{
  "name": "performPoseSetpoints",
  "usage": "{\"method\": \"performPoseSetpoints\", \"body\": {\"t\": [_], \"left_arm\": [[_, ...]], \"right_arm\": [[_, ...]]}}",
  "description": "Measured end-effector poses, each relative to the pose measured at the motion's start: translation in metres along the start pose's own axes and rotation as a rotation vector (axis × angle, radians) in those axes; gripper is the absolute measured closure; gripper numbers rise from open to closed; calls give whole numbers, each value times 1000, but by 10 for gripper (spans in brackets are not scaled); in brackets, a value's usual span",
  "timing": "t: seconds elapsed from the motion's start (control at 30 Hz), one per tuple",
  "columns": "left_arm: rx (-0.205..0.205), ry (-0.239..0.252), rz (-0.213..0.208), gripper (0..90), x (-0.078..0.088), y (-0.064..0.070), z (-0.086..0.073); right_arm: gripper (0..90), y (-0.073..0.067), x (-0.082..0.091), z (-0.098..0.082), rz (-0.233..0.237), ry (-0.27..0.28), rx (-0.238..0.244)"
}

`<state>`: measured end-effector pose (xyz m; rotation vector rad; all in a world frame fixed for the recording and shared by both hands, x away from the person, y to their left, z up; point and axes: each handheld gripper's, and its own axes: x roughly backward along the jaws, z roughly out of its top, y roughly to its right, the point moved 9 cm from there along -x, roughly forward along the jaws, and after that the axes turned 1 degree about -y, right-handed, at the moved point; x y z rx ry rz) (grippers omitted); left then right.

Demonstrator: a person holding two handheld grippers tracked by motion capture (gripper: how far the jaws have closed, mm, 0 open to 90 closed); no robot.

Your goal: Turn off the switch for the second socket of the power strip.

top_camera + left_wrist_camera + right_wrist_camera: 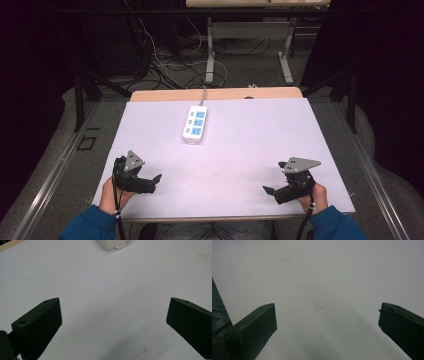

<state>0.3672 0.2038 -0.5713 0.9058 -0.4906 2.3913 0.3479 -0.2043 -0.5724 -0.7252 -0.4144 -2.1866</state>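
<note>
Both grippers are being held low over the near edge of the table (150, 145), jaws spread wide and pinching nothing. The left gripper (156, 182) is being pointed inward, and the power strip (195, 125) is lying ahead of it and off to its right, well apart; in the left gripper view its rounded white end (113, 244) is showing just past the jaws' reach. The right gripper (267, 191) is likewise being aimed inward, with the strip far ahead of it and to its left.

To reach well, the left gripper is probably best being carried forward with jaws kept wide and lined across the strip's narrow width, since the body is a smooth, hard, rectangular plastic shell that may slide on the matte pale sheet. Its blue socket faces and grey cord (203, 94) are better being avoided.
</note>
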Motion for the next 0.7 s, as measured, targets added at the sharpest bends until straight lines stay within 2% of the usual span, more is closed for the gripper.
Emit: {"method": "performPoseSetpoints", "body": {"t": [0.2,0.27,0.3,0.37,0.43,0.5,0.57,0.7], "left_arm": [[-24,11,-10,1,7,6,-10],[-24,20,-4,1,10,7,-12],[-24,28,-4,1,11,8,-12],[-32,37,3,1,13,10,-14],[-22,49,3,1,16,13,-15],[-36,54,9,1,19,14,-17],[-36,70,4,1,21,17,-18],[-50,77,-6,1,22,19,-19]], "right_arm": [[12,-1,0,0,3,2,1],[12,-2,0,-1,10,-11,-6],[12,-1,0,-1,14,-16,7],[11,-1,-1,0,9,-9,7],[12,-2,0,-1,15,-20,4],[12,-2,0,-2,13,-25,-2],[12,-1,-1,-1,8,-13,8],[11,-2,-1,-2,16,-27,0]]}}
